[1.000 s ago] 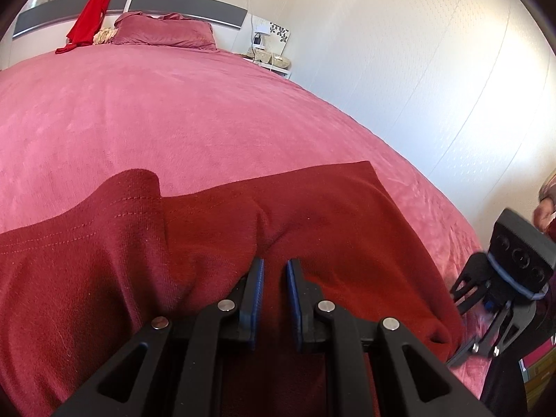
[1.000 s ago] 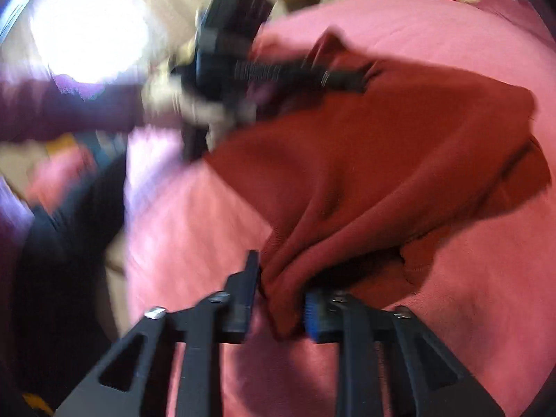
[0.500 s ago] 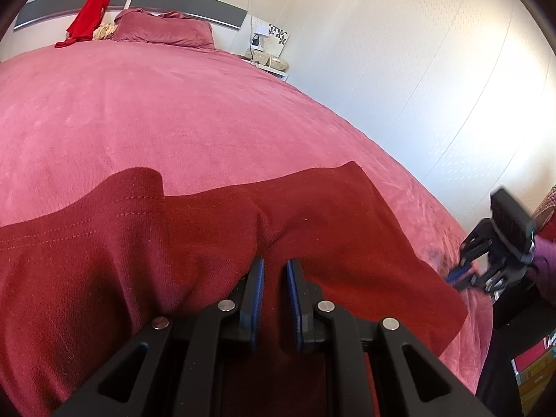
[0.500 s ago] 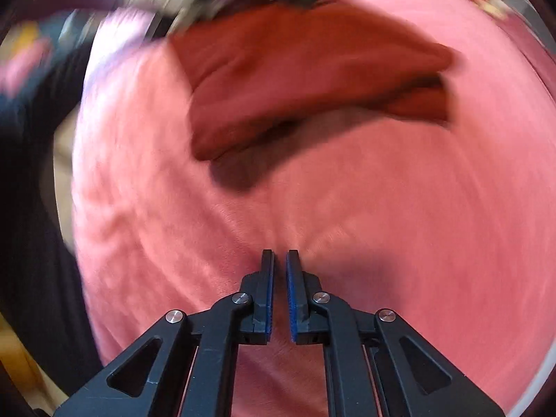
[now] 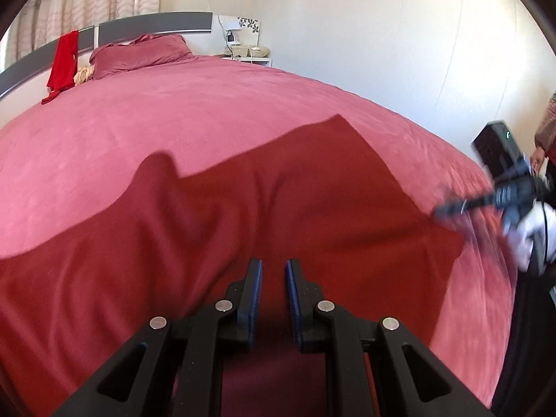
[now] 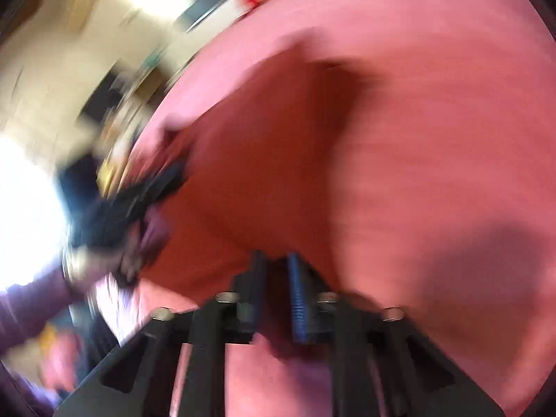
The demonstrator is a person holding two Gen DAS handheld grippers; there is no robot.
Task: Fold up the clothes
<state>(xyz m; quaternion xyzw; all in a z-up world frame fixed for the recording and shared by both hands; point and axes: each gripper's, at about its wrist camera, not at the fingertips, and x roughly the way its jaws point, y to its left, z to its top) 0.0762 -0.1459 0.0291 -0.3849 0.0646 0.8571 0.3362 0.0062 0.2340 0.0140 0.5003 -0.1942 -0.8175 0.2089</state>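
— What is the left hand-held gripper [image 5: 274,271] doing?

— Its two blue-padded fingers [image 5: 255,299] stand a narrow gap apart, over the dark red garment [image 5: 243,215]. Dark red cloth shows in the gap low down between them, but I cannot tell whether they pinch it or only hang just above it.

— And the right hand-held gripper [image 6: 276,271]?

— In its own view, which is badly smeared by motion, its fingers are also slightly apart, and their tips sit at the near edge of the same garment. Cloth seems to lie between the pads, yet the blur keeps me from saying it is clamped. From the left wrist view it shows at the far right, blurred, tips at the garment's right corner, held in a white-gloved hand [image 5: 531,239].

— Where does the garment lie?

— Spread on the pink bed [image 5: 208,111], at the near side, with one corner raised toward the middle and a fold humped up on the left.

— Any writing to read?

— None legible. Far off are a pink pillow [image 5: 139,52], a bright red cloth [image 5: 64,62] hung on the grey headboard [image 5: 156,24], and a nightstand [image 5: 248,57] with small things on it.
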